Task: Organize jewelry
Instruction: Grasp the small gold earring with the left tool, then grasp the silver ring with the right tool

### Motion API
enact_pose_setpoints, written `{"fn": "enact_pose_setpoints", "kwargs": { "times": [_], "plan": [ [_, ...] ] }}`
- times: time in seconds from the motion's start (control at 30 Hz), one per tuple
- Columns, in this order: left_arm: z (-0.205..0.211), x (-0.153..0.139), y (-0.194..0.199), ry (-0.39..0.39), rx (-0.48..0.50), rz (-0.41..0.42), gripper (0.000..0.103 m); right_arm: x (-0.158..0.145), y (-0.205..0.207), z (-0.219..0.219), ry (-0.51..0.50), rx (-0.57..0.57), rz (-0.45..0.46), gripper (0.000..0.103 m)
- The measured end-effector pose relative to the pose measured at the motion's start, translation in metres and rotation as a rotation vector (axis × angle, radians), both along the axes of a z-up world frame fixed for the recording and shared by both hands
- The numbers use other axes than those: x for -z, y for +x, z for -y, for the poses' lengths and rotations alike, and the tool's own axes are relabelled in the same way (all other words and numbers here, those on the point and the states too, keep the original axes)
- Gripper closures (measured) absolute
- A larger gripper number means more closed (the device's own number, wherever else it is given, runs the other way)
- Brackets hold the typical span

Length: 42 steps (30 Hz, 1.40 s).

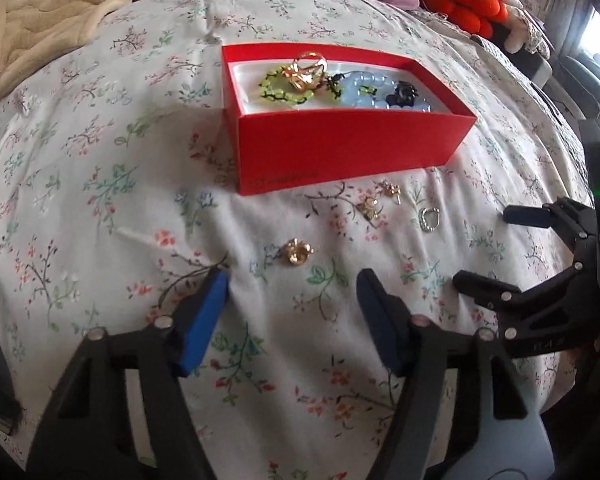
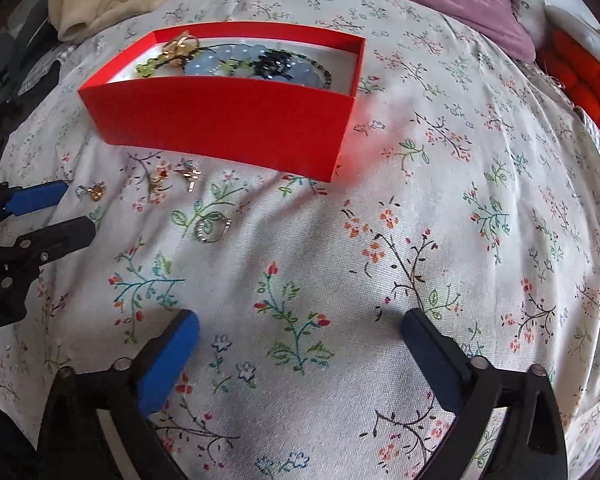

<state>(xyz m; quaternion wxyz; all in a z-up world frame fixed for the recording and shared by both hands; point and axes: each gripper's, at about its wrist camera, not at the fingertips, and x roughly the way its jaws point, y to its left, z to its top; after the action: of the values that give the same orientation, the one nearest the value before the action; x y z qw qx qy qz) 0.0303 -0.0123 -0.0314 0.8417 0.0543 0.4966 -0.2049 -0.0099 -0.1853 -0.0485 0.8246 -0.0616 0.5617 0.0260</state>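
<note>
1. Left claw (image 1: 292,280): spread wide, holding nothing; small gold flower earring (image 1: 298,251) just ahead between its tips.
2. Right claw (image 2: 300,334): released, nothing held.
3. Open red cardboard box (image 1: 348,144) of beaded bracelets beyond both.

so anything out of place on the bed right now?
Yes: four small pieces lie loose on the floral bedspread outside the red box: a gold flower piece, two gold earrings and a silver heart ring. The bracelets sit inside. Nothing looks damaged or spilled.
</note>
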Motion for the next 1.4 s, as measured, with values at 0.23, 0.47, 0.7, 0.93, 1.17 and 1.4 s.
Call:
{"fn": "enact_pose_setpoints", "kwargs": {
  "times": [0.23, 0.47, 0.7, 0.93, 1.17, 1.4],
  "plan": [
    [0.002, -0.001, 0.006, -0.047, 0.003, -0.005, 0.063, -0.002, 0.001, 0.002, 0.004, 0.010, -0.006, 0.000],
    [0.014, 0.002, 0.003, -0.025, 0.030, -0.005, 0.086, -0.003, 0.003, 0.001, 0.004, 0.015, -0.014, 0.000],
    [0.011, -0.001, 0.002, -0.016, 0.028, -0.005, 0.086, -0.004, 0.011, 0.002, 0.022, 0.028, -0.041, 0.000],
    [-0.005, -0.011, 0.002, -0.017, -0.014, -0.017, 0.086, -0.009, 0.025, -0.003, 0.076, 0.013, -0.028, 0.002],
    [-0.018, -0.008, -0.002, -0.002, -0.026, -0.039, 0.086, -0.010, 0.036, -0.025, 0.041, -0.051, 0.012, 0.024],
    [-0.020, -0.010, -0.004, -0.002, -0.018, -0.045, 0.086, -0.009, 0.043, -0.035, 0.054, -0.075, 0.020, 0.041]
  ]
}}
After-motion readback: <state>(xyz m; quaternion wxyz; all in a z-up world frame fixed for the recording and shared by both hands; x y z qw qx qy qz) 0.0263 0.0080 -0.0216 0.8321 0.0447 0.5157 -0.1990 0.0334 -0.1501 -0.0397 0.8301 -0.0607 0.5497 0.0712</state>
